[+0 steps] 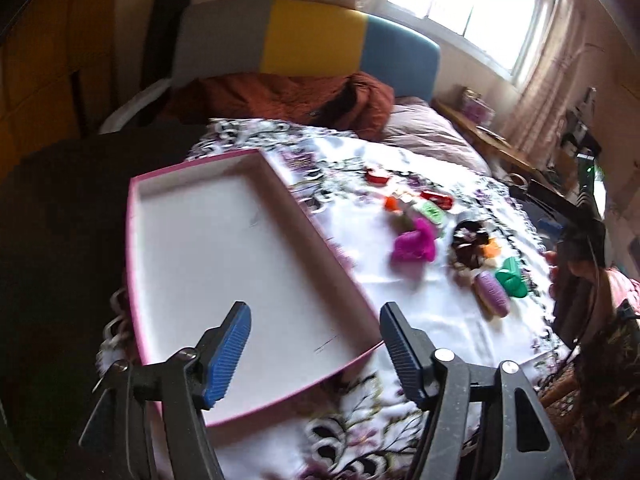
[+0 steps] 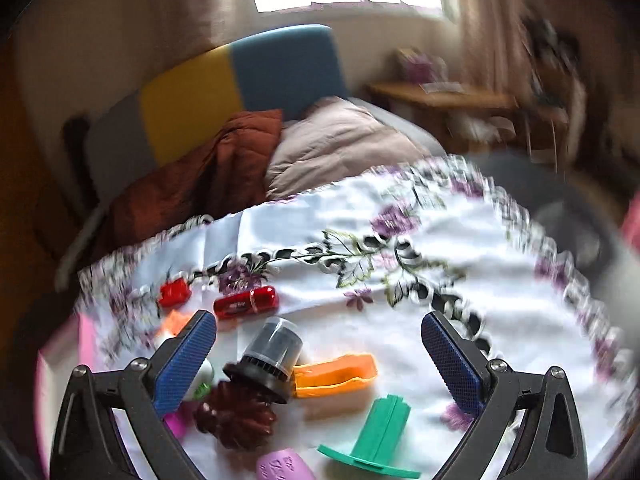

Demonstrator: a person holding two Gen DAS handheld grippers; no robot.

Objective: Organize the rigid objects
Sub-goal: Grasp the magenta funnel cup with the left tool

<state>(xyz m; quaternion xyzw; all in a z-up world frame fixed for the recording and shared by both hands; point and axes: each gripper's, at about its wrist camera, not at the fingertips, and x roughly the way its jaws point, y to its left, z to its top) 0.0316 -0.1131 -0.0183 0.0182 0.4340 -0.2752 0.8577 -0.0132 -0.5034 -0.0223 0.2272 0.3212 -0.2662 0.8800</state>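
A shallow pink-rimmed white tray point(image 1: 256, 160) lies on the floral cloth with nothing in it. My left gripper point(image 1: 316, 312) hangs open over the tray's near right corner, nothing between its blue pads. To the tray's right lie a magenta piece point(image 1: 414, 242), a green piece point(image 1: 512, 280) and a lilac oval point(image 1: 494, 292). My right gripper point(image 2: 320, 328) stands open above the pile: a dark capped canister point(image 2: 268, 358), an orange scoop-shaped piece point(image 2: 336, 374), a green T-shaped piece point(image 2: 380, 428), a brown fluted mould point(image 2: 236, 418), two red pieces point(image 2: 246, 302).
The cloth point(image 2: 360, 280) covers a bed with a rust-coloured quilt point(image 1: 296, 96) and a pink pillow point(image 2: 340, 144) behind. A grey, yellow and blue headboard point(image 1: 304, 36) stands at the back. A wooden side table point(image 2: 440, 100) sits under the window. A person's hand point(image 1: 576, 268) shows at the right edge.
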